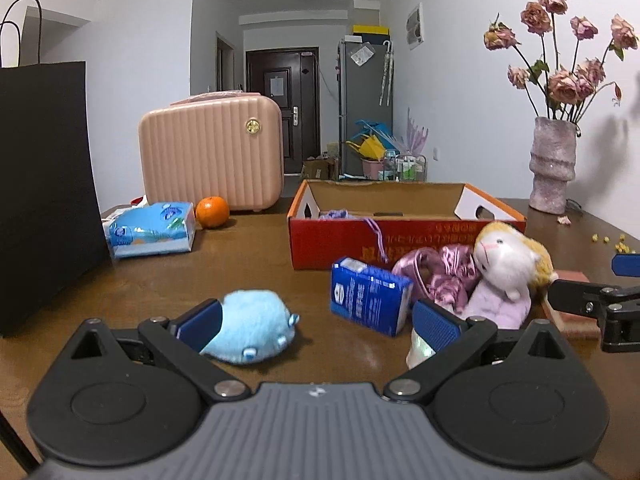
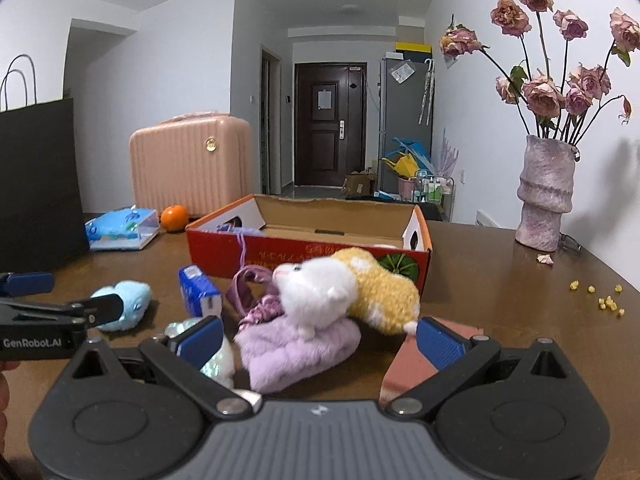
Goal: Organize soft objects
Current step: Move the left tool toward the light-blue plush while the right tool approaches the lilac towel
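Observation:
My left gripper [image 1: 318, 324] is open and low over the brown table. A light blue plush [image 1: 252, 326] lies against its left finger [image 1: 198, 322]. Further right are a blue tissue pack [image 1: 368, 306], a pink satin pouch [image 1: 440, 276], a white and yellow plush cat [image 1: 508, 264] and a lilac fluffy piece [image 1: 496, 306]. My right gripper [image 2: 320, 340] is open too, with the lilac fluffy piece [image 2: 296, 352] between its fingers and the plush cat [image 2: 344, 292] lying on it. Behind them stands an open red cardboard box [image 2: 308, 250] holding a purple knitted item [image 1: 336, 214].
A black paper bag [image 1: 44, 184] stands at the left. A pink case [image 1: 212, 152], an orange [image 1: 212, 211] and a blue wipes pack [image 1: 152, 230] sit behind. A vase of dried roses [image 2: 544, 196] and yellow crumbs [image 2: 608, 300] are at the right. A shiny white item [image 2: 216, 360] lies by my right gripper.

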